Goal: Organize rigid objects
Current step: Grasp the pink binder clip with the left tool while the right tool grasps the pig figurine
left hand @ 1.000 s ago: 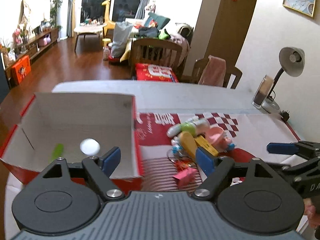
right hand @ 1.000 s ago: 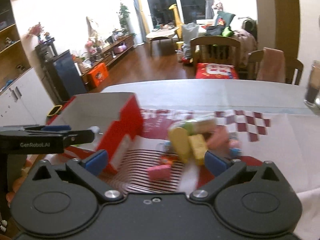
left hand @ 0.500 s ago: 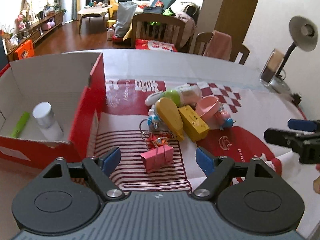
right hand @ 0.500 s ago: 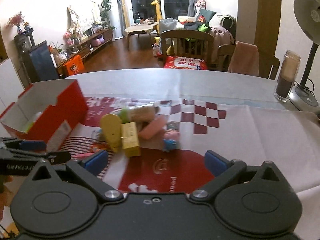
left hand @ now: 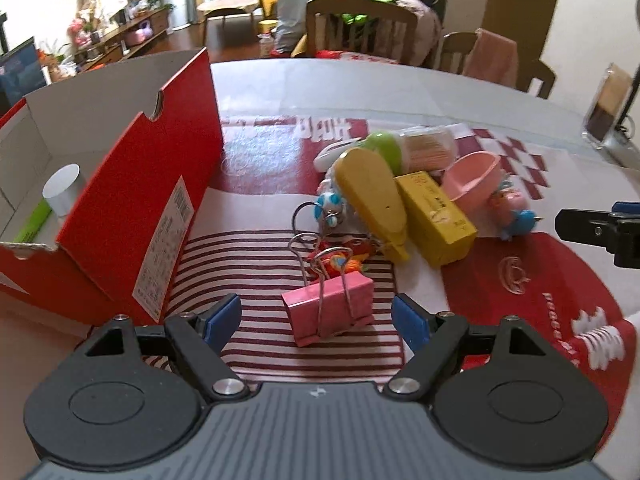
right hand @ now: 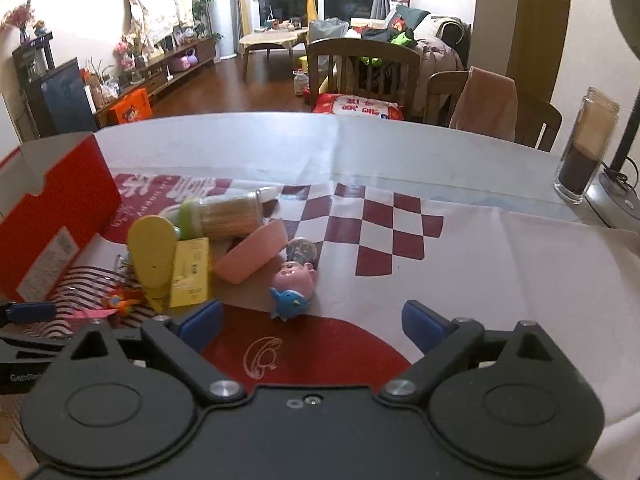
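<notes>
A pink binder clip point(left hand: 328, 307) lies on the striped cloth right in front of my open, empty left gripper point(left hand: 318, 320). Behind it is a pile: a yellow flat piece point(left hand: 372, 196), a yellow box point(left hand: 434, 216), a pink bowl point(left hand: 472, 180), a toothpick jar with a green cap point(left hand: 416, 148) and small toy figures point(left hand: 516, 212). The red box point(left hand: 132, 184) stands at left and holds a white bottle point(left hand: 60, 190) and a green stick point(left hand: 34, 220). My right gripper point(right hand: 312, 326) is open and empty, just right of the pile point(right hand: 192, 256), near a pink and blue toy point(right hand: 294, 288).
A glass jar point(right hand: 584, 156) and a lamp base point(right hand: 616, 204) stand at the table's far right. Chairs point(right hand: 364, 68) line the far edge. The red and white cloth point(right hand: 400, 232) covers the table. The right gripper's finger shows at the right of the left wrist view point(left hand: 592, 230).
My left gripper has swung right from over the red box and come down close to the pink binder clip. My right gripper has moved right and closer to the pile.
</notes>
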Motion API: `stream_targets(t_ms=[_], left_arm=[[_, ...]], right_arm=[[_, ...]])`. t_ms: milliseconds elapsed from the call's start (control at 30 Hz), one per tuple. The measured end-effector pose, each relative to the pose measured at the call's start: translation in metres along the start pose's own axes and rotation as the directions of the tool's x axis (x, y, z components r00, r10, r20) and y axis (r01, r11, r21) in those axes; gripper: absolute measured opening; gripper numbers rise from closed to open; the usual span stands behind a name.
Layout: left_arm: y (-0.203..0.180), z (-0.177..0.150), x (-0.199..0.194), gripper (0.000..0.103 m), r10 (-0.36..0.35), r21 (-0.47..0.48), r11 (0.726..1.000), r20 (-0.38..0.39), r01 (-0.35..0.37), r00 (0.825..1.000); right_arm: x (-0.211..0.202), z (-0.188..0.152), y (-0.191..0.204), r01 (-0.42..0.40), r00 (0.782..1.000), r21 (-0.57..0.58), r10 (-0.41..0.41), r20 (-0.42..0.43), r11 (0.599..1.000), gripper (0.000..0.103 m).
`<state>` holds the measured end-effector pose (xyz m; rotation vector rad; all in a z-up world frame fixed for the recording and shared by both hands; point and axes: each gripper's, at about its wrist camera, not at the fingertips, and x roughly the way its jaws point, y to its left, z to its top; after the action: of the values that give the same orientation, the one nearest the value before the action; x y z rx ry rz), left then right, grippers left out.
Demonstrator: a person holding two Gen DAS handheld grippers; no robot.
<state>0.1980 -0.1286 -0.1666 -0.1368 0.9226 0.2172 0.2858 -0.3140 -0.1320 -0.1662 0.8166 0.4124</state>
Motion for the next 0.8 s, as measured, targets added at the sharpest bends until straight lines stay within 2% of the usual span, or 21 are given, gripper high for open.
stream_targets(t_ms=[233,367,533,600,700,800], left_arm=[[-0.002,0.001,0.017,0.082,0.042,-0.022,0.999,-0.02,-0.043,0.999],[-0.003,-0.001,0.022,0.082,0.055,-0.025,0.998,-0.023,-0.055,0.998],[-0.004,0.0,0.023,0.082,0.064,-0.024,0.998,-0.01,-0.065,0.998],[-0.004,0.001,0.023,0.082,0.064,-0.029,0.998,-0.012,-0.064,0.998],[-0.003,0.001,0.022,0.078,0.061,-0.034,0.998,-0.012,-0.061,0.998],[-0.004,0.001,0.019,0.068,0.051,-0.034,0.998,-0.012,-0.051,0.999]], right_arm=[[0.036,0.002,0.002,0.006,0.999,-0.058,-0.009,-0.053,0.998,0.08],[0.045,0.004,0.007,0.011,0.999,-0.099,-0.016,-0.048,0.995,0.073],[0.053,0.008,0.015,0.011,0.999,-0.133,-0.016,-0.038,0.991,0.057],[0.055,0.01,0.017,0.007,0.999,-0.139,-0.012,-0.036,0.99,0.054],[0.057,0.011,0.022,0.002,0.999,-0.156,-0.007,-0.032,0.988,0.048],[0.06,0.011,0.026,0.004,0.999,-0.165,-0.01,-0.037,0.986,0.039]])
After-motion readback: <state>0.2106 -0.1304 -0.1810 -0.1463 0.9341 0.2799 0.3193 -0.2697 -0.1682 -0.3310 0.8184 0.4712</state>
